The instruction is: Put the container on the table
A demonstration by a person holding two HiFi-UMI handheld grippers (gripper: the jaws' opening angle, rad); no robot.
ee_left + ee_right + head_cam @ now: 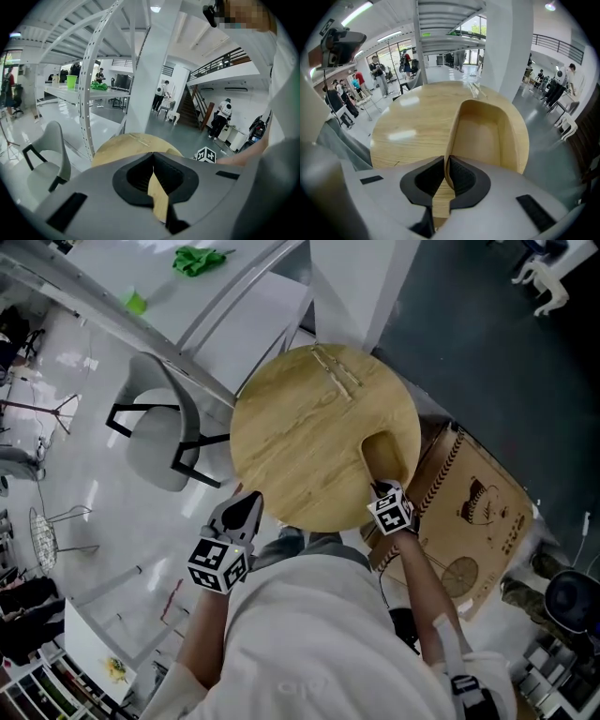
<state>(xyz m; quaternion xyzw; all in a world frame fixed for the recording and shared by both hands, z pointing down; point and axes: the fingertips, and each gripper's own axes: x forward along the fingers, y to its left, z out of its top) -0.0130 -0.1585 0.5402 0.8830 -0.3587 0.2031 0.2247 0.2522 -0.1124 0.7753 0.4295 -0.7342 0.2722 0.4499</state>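
Observation:
A light wooden container [384, 454] with rounded walls rests on the right part of the round wooden table [300, 437]. My right gripper [382, 488] comes at it from the near side, steeply downward. In the right gripper view the pads are shut on the thin near wall of the container [483, 136], at the right gripper [446, 159]. My left gripper [246, 507] hovers off the table's near-left edge, apart from the container. In the left gripper view the left gripper [153, 157] has its tips together with nothing between them, and the table [126, 143] lies beyond.
Two thin wooden sticks [337, 371] lie on the table's far side. A grey chair [159, 432] stands to the left, a printed cardboard box [478, 512] to the right. A white column [361, 287] and a workbench with a green cloth [199, 259] stand behind.

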